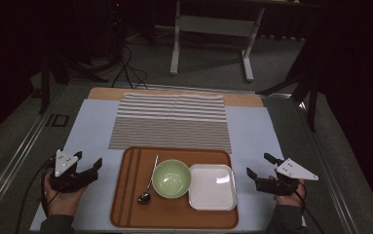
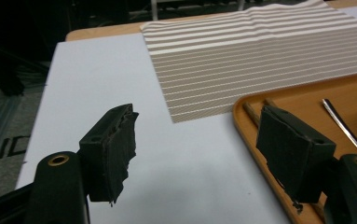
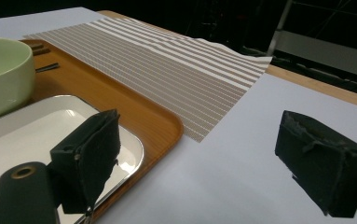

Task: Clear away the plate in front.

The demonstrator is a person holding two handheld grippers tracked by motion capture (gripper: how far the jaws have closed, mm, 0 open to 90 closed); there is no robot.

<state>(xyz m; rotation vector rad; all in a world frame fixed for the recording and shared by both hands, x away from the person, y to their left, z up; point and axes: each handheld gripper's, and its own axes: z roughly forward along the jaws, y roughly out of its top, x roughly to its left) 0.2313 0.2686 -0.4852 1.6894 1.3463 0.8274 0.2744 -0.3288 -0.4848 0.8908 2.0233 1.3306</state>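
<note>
Left claw point(image 1: 87, 161) sits at the lower left of the high view, jaws spread wide and gripping nothing, parked on the pale worktop point(image 1: 96, 122) just beside the left rim of the tray point(image 1: 121, 195). Through its own camera, the left claw point(image 2: 197, 140) shows bare worktop between its two black pads, with the tray's rounded corner point(image 2: 246, 105) coming in at the right under the right-hand pad. Over on the lower right of the high view, the right claw point(image 1: 259, 166) is released too, jaws apart, empty, just off the tray's right edge. In the right gripper view that claw point(image 3: 199, 149) frames plain worktop, its left pad hanging over the corner of the white square plate point(image 3: 22, 140). On the tray, from the middle of the high view: a green bowl point(image 1: 171, 179), touching the white plate point(image 1: 212, 186) on its right, a spoon point(image 1: 147, 187) lying just left of the bowl, and chopsticks point(image 1: 130, 180) along the tray's left side. A striped mat point(image 1: 170, 121) lies flat above the tray, its near edge meeting the tray's far rim.
</note>
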